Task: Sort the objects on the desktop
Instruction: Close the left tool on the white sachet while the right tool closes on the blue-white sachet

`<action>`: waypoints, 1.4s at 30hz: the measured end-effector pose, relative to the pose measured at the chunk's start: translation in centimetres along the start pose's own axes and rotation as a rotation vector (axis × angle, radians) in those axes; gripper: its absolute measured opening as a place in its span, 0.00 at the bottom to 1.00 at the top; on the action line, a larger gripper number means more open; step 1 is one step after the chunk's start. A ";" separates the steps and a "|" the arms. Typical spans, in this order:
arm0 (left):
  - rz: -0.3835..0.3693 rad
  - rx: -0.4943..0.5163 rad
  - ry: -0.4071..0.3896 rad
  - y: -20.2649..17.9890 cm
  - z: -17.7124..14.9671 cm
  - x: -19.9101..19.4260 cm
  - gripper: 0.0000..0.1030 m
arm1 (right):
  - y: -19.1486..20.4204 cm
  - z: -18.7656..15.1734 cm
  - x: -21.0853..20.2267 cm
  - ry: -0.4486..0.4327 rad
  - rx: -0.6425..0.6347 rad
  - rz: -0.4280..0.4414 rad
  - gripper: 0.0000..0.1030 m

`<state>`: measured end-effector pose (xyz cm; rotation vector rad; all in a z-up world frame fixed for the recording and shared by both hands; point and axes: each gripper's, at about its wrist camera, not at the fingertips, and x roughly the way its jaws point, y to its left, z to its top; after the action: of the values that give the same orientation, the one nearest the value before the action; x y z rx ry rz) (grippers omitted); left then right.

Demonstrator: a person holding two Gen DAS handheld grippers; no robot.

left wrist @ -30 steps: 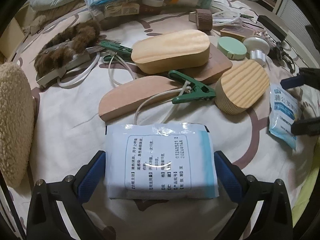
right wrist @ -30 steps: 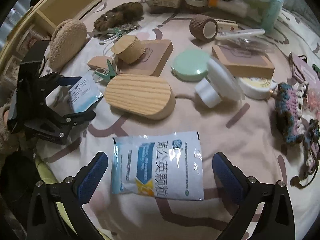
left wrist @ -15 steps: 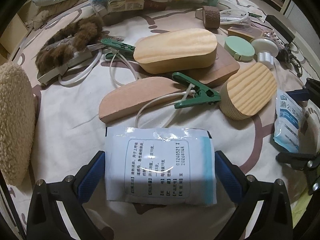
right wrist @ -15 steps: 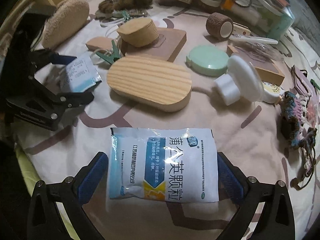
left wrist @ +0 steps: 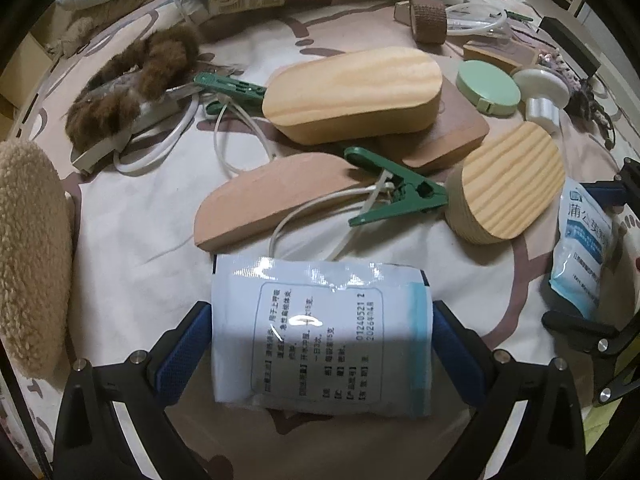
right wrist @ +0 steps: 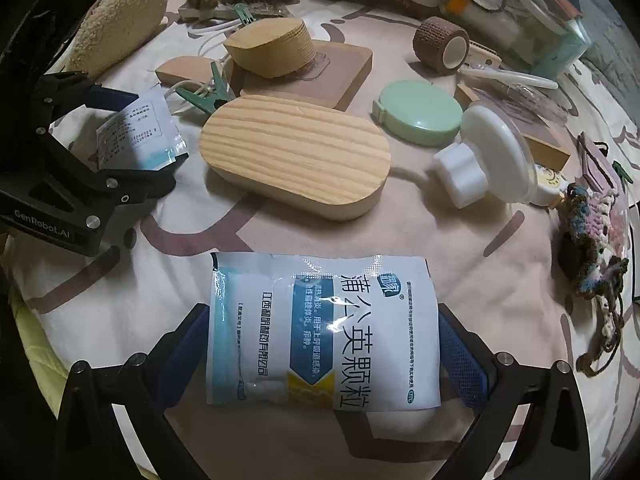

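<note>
Left wrist view: the left gripper (left wrist: 322, 346) has its two blue-padded fingers (left wrist: 182, 354) spread wide and pressed against the short edges of a white medicine packet (left wrist: 320, 340), back side up with black print; it is clamped on that packet, held above the patterned cloth (left wrist: 132, 240). Beyond it lie two green clips (left wrist: 394, 188), one at the middle with a white cord (left wrist: 304, 216) through it, one further back near a brown furry piece (left wrist: 132, 84). Three pale wooden blocks show: a long oval one (left wrist: 352, 94) resting on a brown board (left wrist: 452, 136), a ribbed oval one (left wrist: 508, 188) to the right, and a flat half-round one (left wrist: 272, 196) at the centre. One round green case (left wrist: 488, 86) and one white knob (left wrist: 540, 92) sit at the far right. A woolly beige pad (left wrist: 28, 252) is at the left edge. The right gripper (left wrist: 592, 256) appears at the right edge, gripping a second packet (left wrist: 580, 248).

Right wrist view: the right gripper (right wrist: 322, 350) has its jaws wide, each pad touching a side of the second packet (right wrist: 324, 332), front side up with blue lettering, grasped just above the cloth (right wrist: 480, 272). At the left, the left gripper (right wrist: 120, 136) holds the white medicine packet (right wrist: 136, 132). Two packets in all. One brown tape roll (right wrist: 440, 42) stands at the back, and one crocheted piece (right wrist: 596, 224) lies at the right.
</note>
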<state>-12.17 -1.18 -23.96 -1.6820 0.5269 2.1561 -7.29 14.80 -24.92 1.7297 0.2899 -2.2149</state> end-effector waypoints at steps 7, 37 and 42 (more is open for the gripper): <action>-0.007 0.001 0.047 0.4 -0.1 0.0 1.00 | -0.7 0.0 -0.2 -0.004 0.003 0.019 1.00; -0.022 -0.079 0.028 2.8 -2.0 -3.3 0.74 | 0.3 -0.2 -2.4 -0.063 -0.006 0.035 0.77; -0.025 -0.122 0.020 3.8 -2.4 -4.4 0.74 | -0.6 0.1 -3.8 -0.101 0.028 0.045 0.77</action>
<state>-10.96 -5.90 -19.95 -1.7653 0.3843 2.1956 -6.79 15.73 -21.22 1.6150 0.1953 -2.2752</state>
